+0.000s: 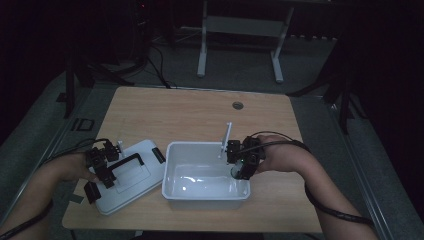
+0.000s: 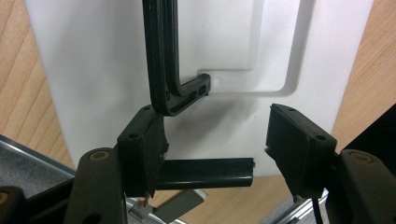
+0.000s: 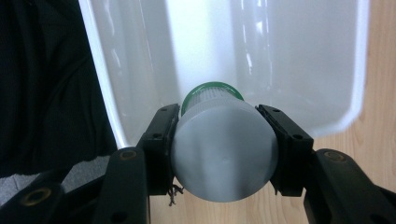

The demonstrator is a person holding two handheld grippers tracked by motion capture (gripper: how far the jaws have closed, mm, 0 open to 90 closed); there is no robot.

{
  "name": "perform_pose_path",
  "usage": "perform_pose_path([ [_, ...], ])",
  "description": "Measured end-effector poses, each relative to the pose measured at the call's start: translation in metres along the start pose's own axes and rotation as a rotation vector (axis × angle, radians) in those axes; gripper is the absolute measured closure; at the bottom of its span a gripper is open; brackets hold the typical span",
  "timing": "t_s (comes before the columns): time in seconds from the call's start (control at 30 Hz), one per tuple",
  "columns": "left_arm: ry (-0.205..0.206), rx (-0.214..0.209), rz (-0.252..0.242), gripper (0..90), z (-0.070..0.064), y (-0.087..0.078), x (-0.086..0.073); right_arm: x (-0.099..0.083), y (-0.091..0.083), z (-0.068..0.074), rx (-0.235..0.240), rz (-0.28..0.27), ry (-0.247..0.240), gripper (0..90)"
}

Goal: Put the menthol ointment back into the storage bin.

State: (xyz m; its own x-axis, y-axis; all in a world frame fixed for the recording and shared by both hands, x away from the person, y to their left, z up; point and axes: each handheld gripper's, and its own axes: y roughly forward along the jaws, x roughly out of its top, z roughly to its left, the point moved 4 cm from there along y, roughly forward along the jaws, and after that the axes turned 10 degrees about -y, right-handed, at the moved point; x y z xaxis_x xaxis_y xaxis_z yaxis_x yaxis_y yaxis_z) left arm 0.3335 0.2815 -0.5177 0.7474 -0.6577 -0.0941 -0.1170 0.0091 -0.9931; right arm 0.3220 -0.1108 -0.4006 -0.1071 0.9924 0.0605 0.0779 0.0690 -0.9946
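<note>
While the left gripper (image 2: 212, 154) hangs over the white lid (image 1: 131, 176) at the left of the table (image 1: 200, 112), its jaws stand well apart, nothing between them — in its own view one jaw sits right by the corner of the lid's black handle (image 2: 163, 70), though contact is hard to judge. The lid lies flat on the wood, just beside the white tub (image 1: 206, 176), with a black latch (image 2: 205, 173) showing at its near edge. Over on the right, the right gripper (image 3: 223, 149) is clamped tight on a bottle (image 3: 223, 154) — grey round end facing the camera, a green band (image 3: 212, 87) at the far end pointing down into the tub. From the high view the right gripper (image 1: 243, 162) holds that bottle (image 1: 238, 170) at the tub's right side, just inside the rim, above the bare white bottom. The left gripper (image 1: 102, 167) sits over the middle of the lid, by the handle (image 1: 125, 163). Both forearms come in from the bottom edge, cables trailing.
</note>
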Motion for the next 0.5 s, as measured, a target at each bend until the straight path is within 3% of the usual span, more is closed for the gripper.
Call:
perform_pose_path([
  [0.5, -0.006, 0.002, 0.009, 37.2, 0.002, 0.003, -0.003, 0.015, 0.045, -0.001, 0.074, 0.019, -0.006, 50.3],
])
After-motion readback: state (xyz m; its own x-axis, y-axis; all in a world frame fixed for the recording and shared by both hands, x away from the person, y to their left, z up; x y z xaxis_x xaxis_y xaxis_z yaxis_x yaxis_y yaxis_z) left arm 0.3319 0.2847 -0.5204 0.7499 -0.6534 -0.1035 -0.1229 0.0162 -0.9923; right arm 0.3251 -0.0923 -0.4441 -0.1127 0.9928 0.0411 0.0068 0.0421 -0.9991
